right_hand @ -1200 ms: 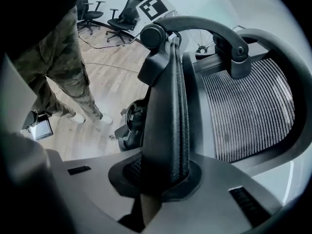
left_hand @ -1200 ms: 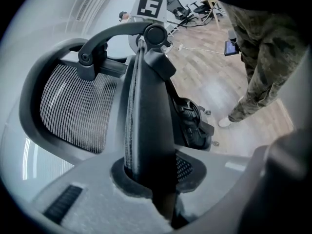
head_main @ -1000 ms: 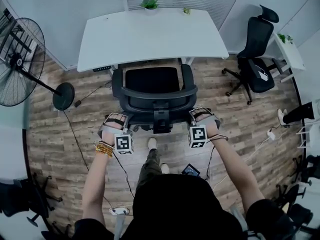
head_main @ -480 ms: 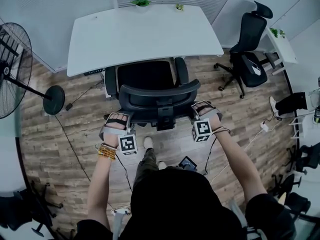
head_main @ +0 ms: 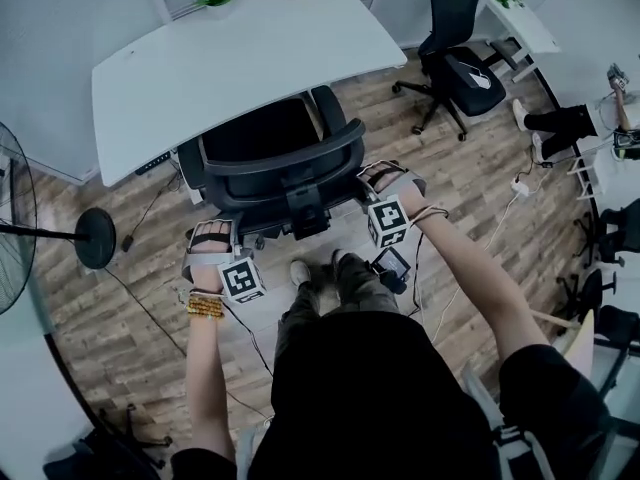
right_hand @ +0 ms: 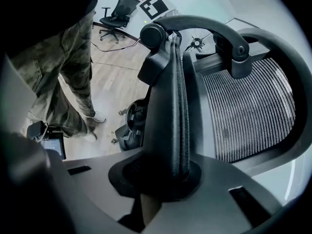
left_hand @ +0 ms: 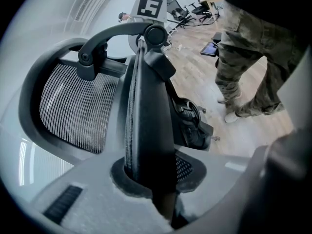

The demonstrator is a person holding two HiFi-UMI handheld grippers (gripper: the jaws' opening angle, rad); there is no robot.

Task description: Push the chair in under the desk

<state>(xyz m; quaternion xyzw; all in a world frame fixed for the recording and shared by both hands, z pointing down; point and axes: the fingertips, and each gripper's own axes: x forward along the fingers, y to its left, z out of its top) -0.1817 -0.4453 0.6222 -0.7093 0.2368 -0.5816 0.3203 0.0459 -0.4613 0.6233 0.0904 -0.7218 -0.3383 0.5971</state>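
A black mesh office chair (head_main: 275, 163) stands at the front edge of the white desk (head_main: 230, 58), its seat partly beneath the desktop. My left gripper (head_main: 213, 230) is shut on the left edge of the backrest (left_hand: 146, 130), and my right gripper (head_main: 377, 180) is shut on its right edge (right_hand: 168, 126). In each gripper view the padded rim of the backrest runs straight down between the jaws, with the mesh panel (left_hand: 73, 111) (right_hand: 248, 111) to one side. The headrest bracket (head_main: 305, 208) sits between my two hands.
A standing fan (head_main: 15, 218) with a round base (head_main: 95, 238) is at the left. A second black chair (head_main: 450, 38) and a small white table (head_main: 520, 18) stand at the upper right. Cables and a small screen device (head_main: 392, 266) lie on the wood floor near my feet.
Both grippers have moved forward with the chair, and its seat has slid farther beneath the desk. The head camera has swung, so the desk now appears tilted to the left.
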